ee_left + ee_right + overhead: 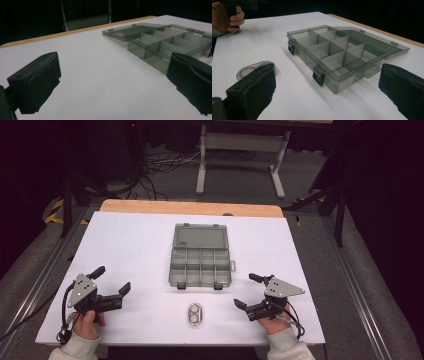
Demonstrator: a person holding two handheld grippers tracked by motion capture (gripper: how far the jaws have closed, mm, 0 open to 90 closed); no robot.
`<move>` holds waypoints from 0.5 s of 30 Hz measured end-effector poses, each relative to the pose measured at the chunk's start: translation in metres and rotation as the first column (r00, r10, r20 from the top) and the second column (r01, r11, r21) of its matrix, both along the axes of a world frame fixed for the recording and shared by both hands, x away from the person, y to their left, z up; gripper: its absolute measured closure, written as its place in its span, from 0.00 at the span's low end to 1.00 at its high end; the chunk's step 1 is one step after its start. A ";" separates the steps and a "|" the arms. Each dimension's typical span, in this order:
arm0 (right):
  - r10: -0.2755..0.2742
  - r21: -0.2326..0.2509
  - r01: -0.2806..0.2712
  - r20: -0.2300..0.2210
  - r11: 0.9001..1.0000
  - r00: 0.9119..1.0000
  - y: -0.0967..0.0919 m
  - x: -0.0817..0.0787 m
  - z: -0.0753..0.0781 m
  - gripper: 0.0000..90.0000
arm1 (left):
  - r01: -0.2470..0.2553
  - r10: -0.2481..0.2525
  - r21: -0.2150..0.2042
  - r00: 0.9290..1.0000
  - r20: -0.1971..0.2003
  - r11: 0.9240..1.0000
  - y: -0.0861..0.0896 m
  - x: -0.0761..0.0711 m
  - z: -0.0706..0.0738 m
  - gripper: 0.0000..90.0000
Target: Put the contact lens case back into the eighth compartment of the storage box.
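You are holding the left gripper (113, 279) low over the white table (135, 245), jaws standing wide apart with nothing between them. Your right gripper (247, 290) is sitting likewise at the opposite side, jaws spread and gripping nothing. The clear divided box (201, 262) is lying open at the table's middle, lid folded back flat. A small two-ring case (194, 314) is resting just in front of it, between your grippers.

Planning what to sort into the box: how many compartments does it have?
8. The open organizer box holds two rows of four compartments: a far row beside the flat-lying lid and a near row by the two black latches. All look empty.
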State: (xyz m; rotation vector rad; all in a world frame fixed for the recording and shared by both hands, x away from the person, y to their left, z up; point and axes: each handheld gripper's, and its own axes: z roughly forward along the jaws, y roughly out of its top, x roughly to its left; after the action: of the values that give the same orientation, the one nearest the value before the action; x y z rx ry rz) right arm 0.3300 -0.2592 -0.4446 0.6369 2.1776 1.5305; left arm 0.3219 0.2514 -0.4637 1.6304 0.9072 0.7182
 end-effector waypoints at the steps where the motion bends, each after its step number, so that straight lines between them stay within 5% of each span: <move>1: 0.002 0.000 -0.002 0.000 1.000 1.000 0.000 0.000 0.000 0.02 | 0.000 0.000 0.000 1.000 0.000 1.000 0.000 0.000 0.000 0.00; 15: 0.005 -0.002 -0.005 0.004 1.000 1.000 0.001 0.000 0.000 0.02 | 0.000 0.000 0.001 1.000 0.003 1.000 0.000 0.000 0.000 0.00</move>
State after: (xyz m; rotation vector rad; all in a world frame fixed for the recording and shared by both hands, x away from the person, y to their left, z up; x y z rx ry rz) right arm 0.3298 -0.2584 -0.4449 0.6278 2.1795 1.5301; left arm 0.3218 0.2510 -0.4637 1.6300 0.9045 0.7209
